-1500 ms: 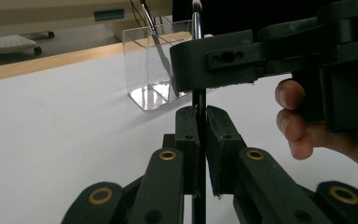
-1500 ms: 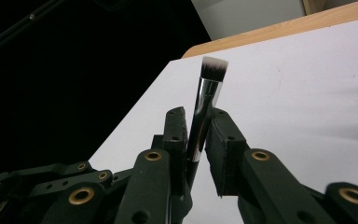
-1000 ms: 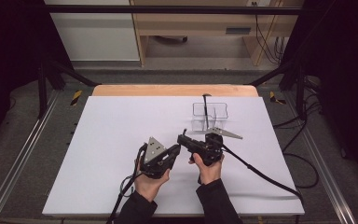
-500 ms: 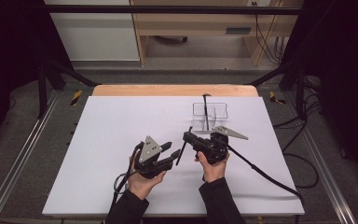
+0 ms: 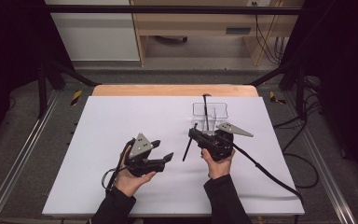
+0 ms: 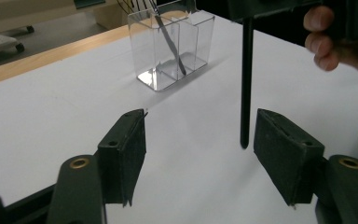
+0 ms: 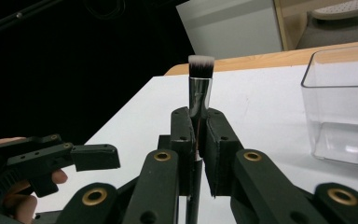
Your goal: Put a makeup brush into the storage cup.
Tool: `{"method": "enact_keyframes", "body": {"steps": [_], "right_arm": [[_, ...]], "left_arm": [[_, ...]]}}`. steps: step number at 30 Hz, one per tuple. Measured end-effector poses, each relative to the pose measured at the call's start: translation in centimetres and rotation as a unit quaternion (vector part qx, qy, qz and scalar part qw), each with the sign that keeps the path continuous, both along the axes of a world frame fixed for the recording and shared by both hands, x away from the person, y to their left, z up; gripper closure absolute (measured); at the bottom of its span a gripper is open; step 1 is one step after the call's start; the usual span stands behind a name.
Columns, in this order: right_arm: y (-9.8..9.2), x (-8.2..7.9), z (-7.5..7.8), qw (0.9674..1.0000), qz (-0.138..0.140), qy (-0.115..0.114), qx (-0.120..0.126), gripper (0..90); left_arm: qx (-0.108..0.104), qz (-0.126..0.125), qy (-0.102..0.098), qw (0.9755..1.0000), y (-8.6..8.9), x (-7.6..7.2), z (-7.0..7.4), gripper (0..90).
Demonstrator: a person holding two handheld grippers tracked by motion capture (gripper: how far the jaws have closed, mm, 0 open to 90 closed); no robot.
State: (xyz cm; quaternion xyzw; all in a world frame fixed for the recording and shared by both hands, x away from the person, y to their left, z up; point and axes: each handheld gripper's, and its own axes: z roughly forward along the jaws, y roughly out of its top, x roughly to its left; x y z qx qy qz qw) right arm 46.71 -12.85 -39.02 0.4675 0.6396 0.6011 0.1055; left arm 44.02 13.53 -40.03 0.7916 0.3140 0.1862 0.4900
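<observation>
White sheeting covers the bench [image 5: 121,121] in the high view, with a strip of bare wood along its far edge. The left gripper [image 5: 161,150] sits in the person's left hand [image 5: 130,179] above the near middle of the bench, its jaws apart with nothing between them; they have just been opening. Just to its right, the right gripper [image 5: 193,134] is held in the right hand [image 5: 218,164], and a makeup brush [image 5: 188,147] slants down from its jaws toward the bench. Beyond that gripper a clear plastic organizer [image 5: 219,111] stands near the far edge, with a thin dark tool [image 5: 206,109] upright in it.

Seen from the left gripper view, the two black jaws stand wide, clear of everything. The brush's dark handle [image 6: 246,84] hangs upright just inside the right-hand jaw, its tip above the white surface, apart from both pads. Fingers of the right hand [image 6: 324,39] show at the top right. The organizer [image 6: 172,46] stands farther off with a slim tool leaning in one compartment.

From the right gripper view, the jaws are clamped on the brush's metal ferrule [image 7: 199,100], so the white-tipped bristles [image 7: 201,63] rise upright above them. The left gripper [image 7: 51,161] lies low at the left, and the organizer's wall [image 7: 340,107] stands at the right.
</observation>
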Motion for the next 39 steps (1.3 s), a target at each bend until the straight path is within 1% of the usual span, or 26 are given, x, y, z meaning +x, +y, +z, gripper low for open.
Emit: {"method": "enact_keyframes", "body": {"steps": [4,6,8,10,13,21,25,27,34,39], "right_arm": [[-0.3,0.1,0.3,0.9999,0.002,-0.013,-0.009,83.8],[-0.5,0.1,0.4,0.9998,0.001,-0.014,-0.012,83.7],[-0.6,0.1,0.5,0.9997,0.000,-0.018,-0.018,83.7],[-0.8,0.2,0.5,0.9996,-0.002,-0.021,-0.021,83.7],[-1.0,0.3,0.6,0.9991,0.000,-0.029,-0.030,83.7],[-1.4,0.6,0.8,0.9982,-0.003,-0.035,-0.047,83.7],[-1.8,0.9,1.1,0.9979,-0.005,-0.040,-0.050,83.6],[-2.0,1.1,1.1,0.9976,-0.007,-0.042,-0.055,83.7],[-2.5,1.9,1.4,0.9968,-0.016,-0.045,-0.064,83.7],[-3.0,2.5,1.8,0.9960,-0.026,-0.050,-0.069,83.6]], "left_arm": [[-0.004,0.005,0.007,1.0000,1.1,0.0,-0.2,29.5],[-0.001,0.008,0.009,0.9999,1.8,0.0,-0.2,27.4],[0.000,0.015,0.011,0.9998,2.5,0.0,-0.4,26.1],[0.006,0.022,0.015,0.9996,3.2,0.1,-0.5,24.1],[0.002,0.030,0.020,0.9993,4.3,0.1,-0.8,22.1],[0.010,0.048,0.019,0.9986,6.2,0.0,-0.9,15.5],[0.006,0.058,0.019,0.9981,7.4,-0.1,-0.9,11.6],[0.010,0.062,0.019,0.9979,8.0,-0.1,-0.9,10.2],[0.012,0.077,0.023,0.9967,9.3,-0.1,-0.9,7.7],[0.013,0.080,0.028,0.9963,9.7,0.0,-1.0,7.4]]}}
